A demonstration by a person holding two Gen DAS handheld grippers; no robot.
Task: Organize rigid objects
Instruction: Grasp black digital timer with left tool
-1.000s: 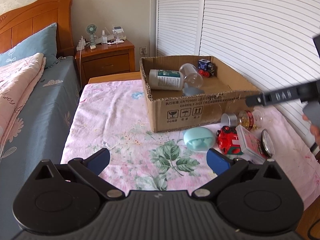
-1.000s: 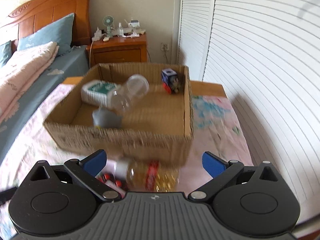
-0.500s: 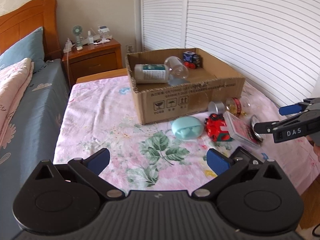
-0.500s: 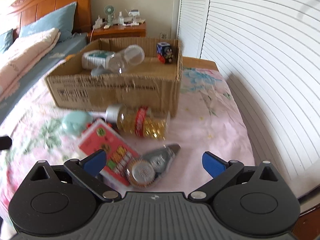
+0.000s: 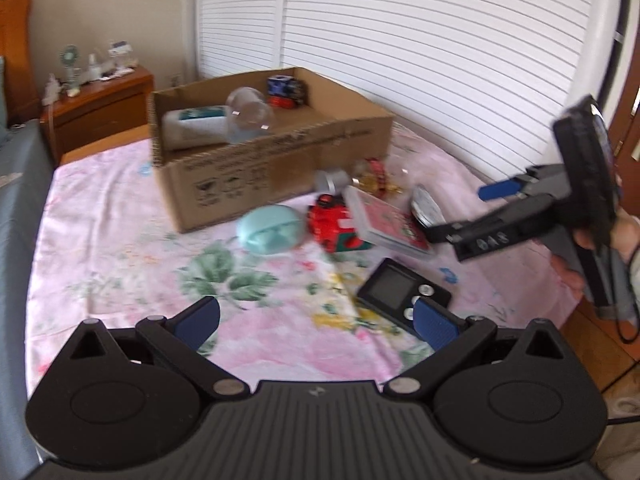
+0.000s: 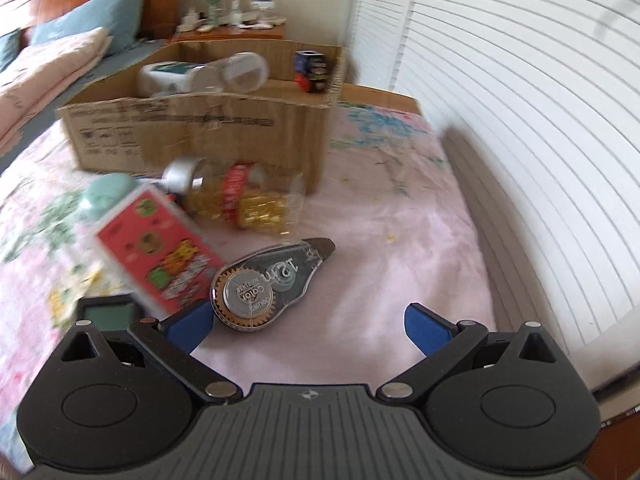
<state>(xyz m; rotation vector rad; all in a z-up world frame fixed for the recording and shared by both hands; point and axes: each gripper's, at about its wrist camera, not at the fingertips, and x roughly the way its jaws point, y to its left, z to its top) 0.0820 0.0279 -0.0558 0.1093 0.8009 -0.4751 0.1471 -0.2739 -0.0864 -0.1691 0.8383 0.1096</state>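
Observation:
An open cardboard box (image 5: 280, 160) (image 6: 200, 132) sits on the pink floral bedspread, holding a white bottle (image 5: 196, 126), a clear jar (image 5: 248, 114) and a small toy (image 5: 284, 90). In front of it lie a mint case (image 5: 270, 230), a red toy car (image 5: 334, 222), a red card box (image 5: 390, 224) (image 6: 156, 246), a clear bottle with gold filling (image 6: 244, 196), a correction tape dispenser (image 6: 272, 284) and a black handheld device (image 5: 402, 290). My left gripper (image 5: 316, 322) is open above the device. My right gripper (image 6: 306, 326) (image 5: 460, 210) is open, just short of the tape dispenser.
A wooden nightstand (image 5: 100, 108) with a small fan stands behind the box. White louvred doors (image 5: 400, 40) run along the right. A bed with a blue pillow (image 6: 92, 8) lies to the left. A hand (image 5: 624, 236) holds the right gripper at the bed's right edge.
Both grippers have pulled back from the box and lowered toward the loose items in front of it. The black device and the tape dispenser have come into close view. Both stay open.

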